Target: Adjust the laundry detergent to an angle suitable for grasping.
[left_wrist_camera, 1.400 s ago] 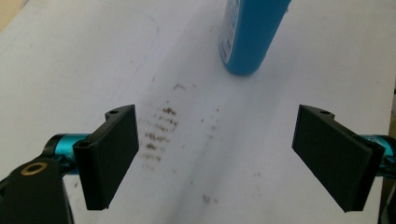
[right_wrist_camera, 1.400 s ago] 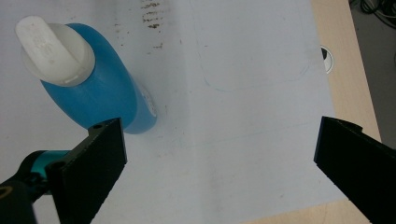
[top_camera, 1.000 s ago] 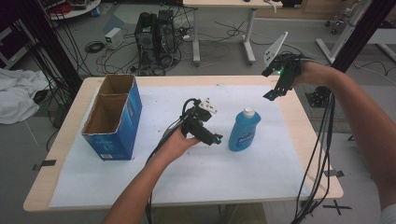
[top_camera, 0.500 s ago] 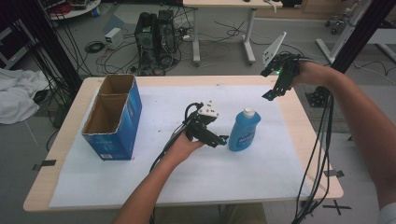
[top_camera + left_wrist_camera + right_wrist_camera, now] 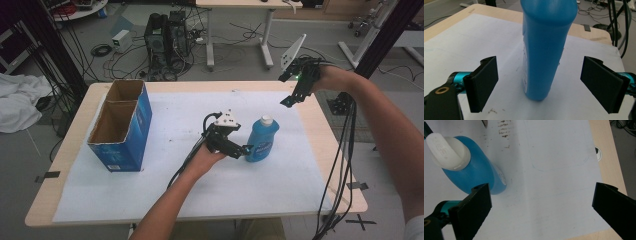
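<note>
Presently the left gripper (image 5: pixel 246 149) is held low over the white sheet (image 5: pixel 165 130), its jaws spread wide and nothing clamped between them. In the left gripper view the blue detergent bottle (image 5: pixel 544 47) is seen standing upright between the two black pads (image 5: pixel 484 82), with a clear gap on either side — no pad is touching it. From the high view the bottle (image 5: pixel 260 139), topped by a white cap (image 5: pixel 267 120), is found just ahead of the left gripper's tips, near the middle of the sheet.

The right gripper (image 5: pixel 291 97) is held raised above the far right part of the table (image 5: pixel 320 110), well apart from the bottle, and its jaws are likewise released. In the right gripper view the bottle (image 5: pixel 474 170) is looked down upon beside one pad (image 5: pixel 475 210), not between the two; only bare sheet lies in the gap.

Farther out from the left gripper, on the side away from the bottle, an open blue cardboard box (image 5: pixel 122 125) with two compartments is stood on the sheet's edge. Cables (image 5: pixel 345 165) are trailed from the right gripper down over the table's side.
</note>
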### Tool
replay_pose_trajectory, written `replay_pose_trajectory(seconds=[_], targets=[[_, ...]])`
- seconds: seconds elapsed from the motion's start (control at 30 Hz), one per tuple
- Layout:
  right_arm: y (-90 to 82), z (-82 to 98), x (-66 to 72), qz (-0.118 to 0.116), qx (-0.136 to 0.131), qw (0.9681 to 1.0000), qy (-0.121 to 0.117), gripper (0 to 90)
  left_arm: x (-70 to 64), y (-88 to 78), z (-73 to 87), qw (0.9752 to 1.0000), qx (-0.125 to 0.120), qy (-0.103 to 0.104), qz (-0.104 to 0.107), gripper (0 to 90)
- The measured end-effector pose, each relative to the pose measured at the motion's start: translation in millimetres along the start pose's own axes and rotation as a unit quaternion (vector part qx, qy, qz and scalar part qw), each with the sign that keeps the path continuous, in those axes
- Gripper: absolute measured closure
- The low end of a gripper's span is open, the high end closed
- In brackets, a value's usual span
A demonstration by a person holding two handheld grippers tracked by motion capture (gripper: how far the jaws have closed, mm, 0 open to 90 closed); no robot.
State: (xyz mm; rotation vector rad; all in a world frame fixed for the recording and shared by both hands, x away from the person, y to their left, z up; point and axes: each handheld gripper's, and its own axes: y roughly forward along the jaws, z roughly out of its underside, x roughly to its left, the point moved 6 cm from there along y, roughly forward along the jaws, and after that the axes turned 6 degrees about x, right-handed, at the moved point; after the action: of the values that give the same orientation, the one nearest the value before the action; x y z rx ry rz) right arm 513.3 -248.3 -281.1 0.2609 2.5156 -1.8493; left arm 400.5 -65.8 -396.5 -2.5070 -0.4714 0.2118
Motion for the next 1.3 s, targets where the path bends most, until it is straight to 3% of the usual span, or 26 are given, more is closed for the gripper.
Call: replay_pose_trajectory(seconds=[0.1, 0.37, 0.4, 0.5, 0.53, 0.7, 0.77, 1.23, 1.3], targets=[[0.3, -0.6, 0.0, 0.000, 0.000, 1.0000, 0.001, 1.4, -0.6, 5.3, -1.7, 0.9999, -0.011, -0.009, 0.006, 14.6], [0.2, -1.3, -0.6, 0.000, -0.003, 1.0000, -0.001, 1.4, -1.1, 17.2, -3.5, 1.0000, -0.006, -0.002, 0.006, 14.6], [0.2, -1.3, -0.7, -0.001, -0.003, 1.0000, -0.001, 1.4, -3.4, 19.6, -5.2, 0.9997, -0.018, -0.016, 0.009, 14.6], [0.4, -1.9, -0.6, -0.001, -0.004, 1.0000, -0.001, 1.4, -4.5, 23.7, -7.0, 0.9996, -0.021, -0.018, 0.011, 14.6], [0.4, -2.0, -0.9, -0.001, -0.005, 1.0000, -0.001, 1.4, -3.1, 24.4, -6.5, 0.9999, -0.012, -0.006, 0.010, 14.6], [0.4, -2.4, -1.3, -0.001, -0.006, 1.0000, -0.003, 1.4, -5.3, 33.2, -9.4, 0.9996, -0.018, -0.016, 0.013, 14.6], [0.0, -2.4, -1.6, -0.001, -0.008, 0.9999, -0.006, 1.4, -4.5, 36.4, -9.9, 0.9998, -0.013, -0.008, 0.009, 14.6], [-1.1, -2.6, -1.4, 0.001, -0.011, 0.9999, -0.007, 1.4, -6.6, 59.0, -14.6, 0.9994, -0.021, -0.029, -0.001, 14.6], [-1.3, -2.6, -1.5, 0.000, -0.012, 0.9999, -0.006, 1.4, -7.8, 60.6, -15.9, 0.9984, -0.032, -0.047, -0.005, 14.6]])
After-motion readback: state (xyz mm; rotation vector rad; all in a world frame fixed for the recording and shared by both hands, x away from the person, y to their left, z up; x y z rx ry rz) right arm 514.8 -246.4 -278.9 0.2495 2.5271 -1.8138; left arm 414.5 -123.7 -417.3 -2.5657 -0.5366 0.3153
